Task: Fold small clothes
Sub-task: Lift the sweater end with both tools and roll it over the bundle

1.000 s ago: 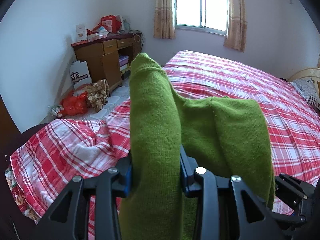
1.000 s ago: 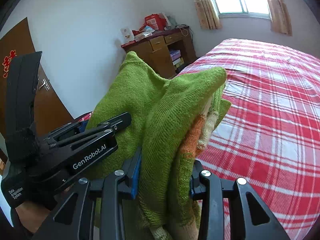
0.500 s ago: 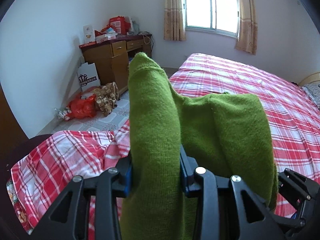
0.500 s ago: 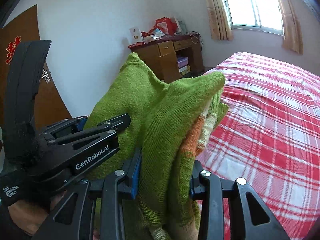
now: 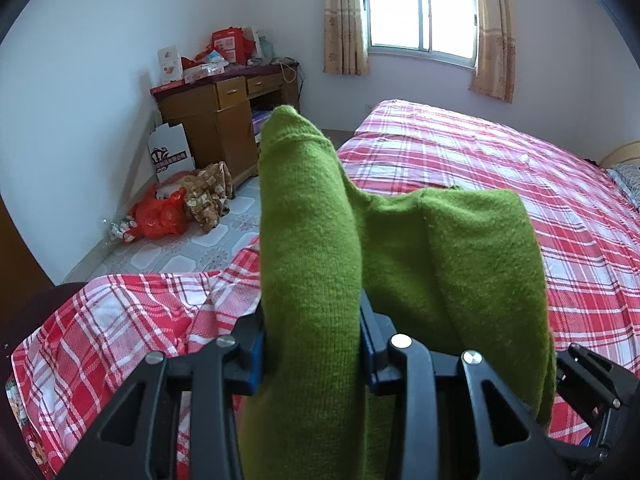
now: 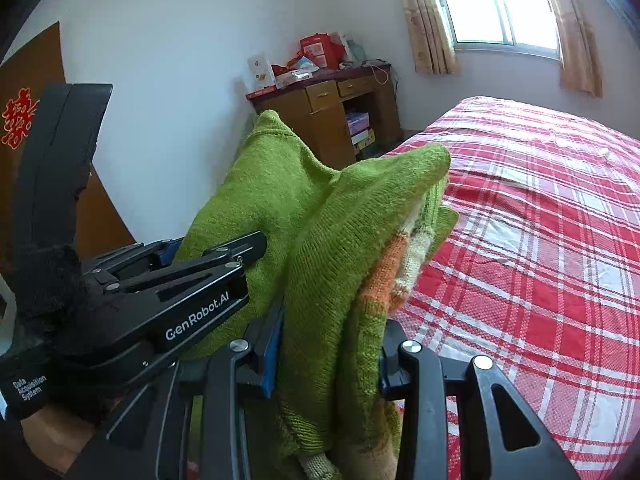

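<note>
Left claw (image 5: 312, 344) gripping green sweater (image 5: 400, 264); right claw (image 6: 328, 356) clamping bunched part with orange trim. I'm holding garment aloft over bed's (image 5: 520, 184) near edge. Judging folding barely begun: nothing laid flat yet.

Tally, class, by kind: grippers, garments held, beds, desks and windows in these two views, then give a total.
Grippers: 2, left gripper and right gripper
Green knitted garment: 1
Bed: 1
Wooden desk: 1
Window: 1
Total: 6
</note>
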{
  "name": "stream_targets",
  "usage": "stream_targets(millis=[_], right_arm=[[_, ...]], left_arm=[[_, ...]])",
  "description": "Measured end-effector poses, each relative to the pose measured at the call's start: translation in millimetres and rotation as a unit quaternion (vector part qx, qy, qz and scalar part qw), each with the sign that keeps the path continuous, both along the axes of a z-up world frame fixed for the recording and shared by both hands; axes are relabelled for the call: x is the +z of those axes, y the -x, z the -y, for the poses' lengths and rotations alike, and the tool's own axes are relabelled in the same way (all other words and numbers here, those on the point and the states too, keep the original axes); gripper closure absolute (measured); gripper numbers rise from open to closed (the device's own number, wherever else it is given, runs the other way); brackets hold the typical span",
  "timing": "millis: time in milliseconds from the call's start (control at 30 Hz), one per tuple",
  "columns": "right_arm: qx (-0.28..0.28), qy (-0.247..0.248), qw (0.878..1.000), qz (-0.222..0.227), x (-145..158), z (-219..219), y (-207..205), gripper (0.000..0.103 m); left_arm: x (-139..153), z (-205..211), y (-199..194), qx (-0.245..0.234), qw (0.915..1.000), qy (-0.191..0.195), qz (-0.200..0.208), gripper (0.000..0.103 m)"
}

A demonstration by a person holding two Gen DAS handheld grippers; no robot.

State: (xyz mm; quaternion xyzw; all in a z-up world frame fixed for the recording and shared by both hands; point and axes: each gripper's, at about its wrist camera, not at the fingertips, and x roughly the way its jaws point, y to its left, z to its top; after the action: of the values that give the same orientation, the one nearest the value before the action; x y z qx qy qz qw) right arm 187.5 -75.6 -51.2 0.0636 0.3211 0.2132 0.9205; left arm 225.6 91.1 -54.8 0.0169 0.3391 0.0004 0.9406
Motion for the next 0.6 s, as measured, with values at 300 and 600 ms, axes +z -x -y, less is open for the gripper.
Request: stream_targets(millis=[300, 600], right_arm=[[-0.010, 0.002, 1.000, -0.007, -11, 1, -16, 0.065], [-0.020, 0.019, 0.999, -0.026, -31, 3, -51, 0.066]], left_arm=[[-11, 8, -21, -0.001, 0.9999, -0.011, -0.012, 0.065], [-36, -1, -47, 0.027, 0.9988, -0.011, -0.040, 0.065]])
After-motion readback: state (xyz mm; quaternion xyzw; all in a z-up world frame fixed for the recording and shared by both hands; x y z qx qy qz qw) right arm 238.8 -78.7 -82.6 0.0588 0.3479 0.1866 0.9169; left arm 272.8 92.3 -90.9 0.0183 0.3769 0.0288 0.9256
